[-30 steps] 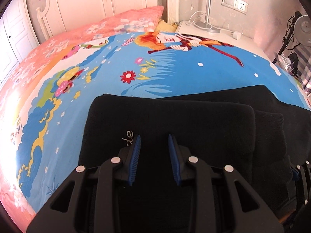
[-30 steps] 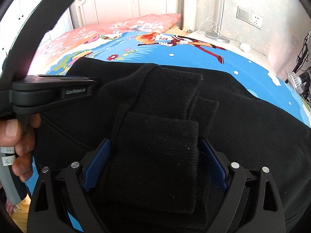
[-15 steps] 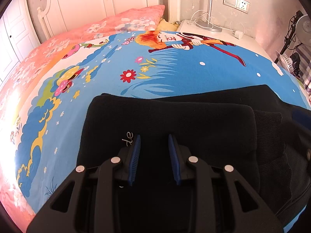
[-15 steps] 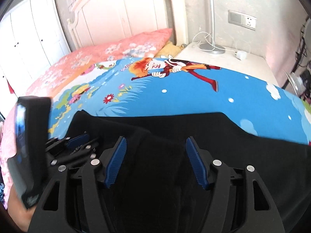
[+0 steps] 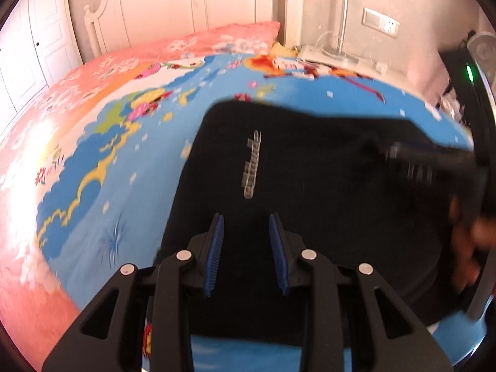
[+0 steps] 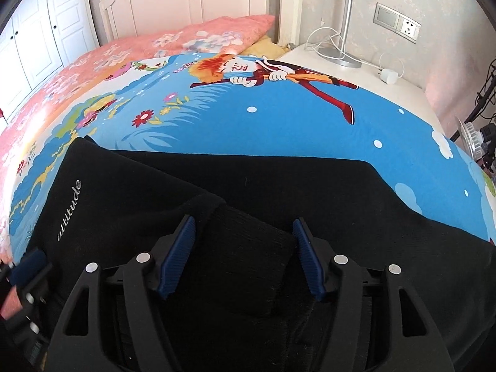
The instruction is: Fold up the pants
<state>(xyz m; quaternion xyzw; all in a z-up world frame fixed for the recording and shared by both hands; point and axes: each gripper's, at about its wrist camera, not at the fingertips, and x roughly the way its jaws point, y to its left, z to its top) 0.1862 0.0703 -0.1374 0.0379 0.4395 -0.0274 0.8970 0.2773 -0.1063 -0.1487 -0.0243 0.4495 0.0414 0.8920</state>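
Cartoon-printed blue bedsheet [image 6: 279,117] carries the folded black pants [image 6: 248,186], lying near its front edge. Left gripper [image 5: 246,254] hovers over them, jaws apart and empty; right gripper [image 6: 243,257] likewise, jaws spread wide above the ribbed cuff [image 6: 248,248].

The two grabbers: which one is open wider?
The right gripper: its blue pads stand far apart over the pants' ribbed cuff. The left gripper's pads sit closer.

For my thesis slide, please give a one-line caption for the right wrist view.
Open right gripper above folded black pants on a cartoon-print bedsheet.
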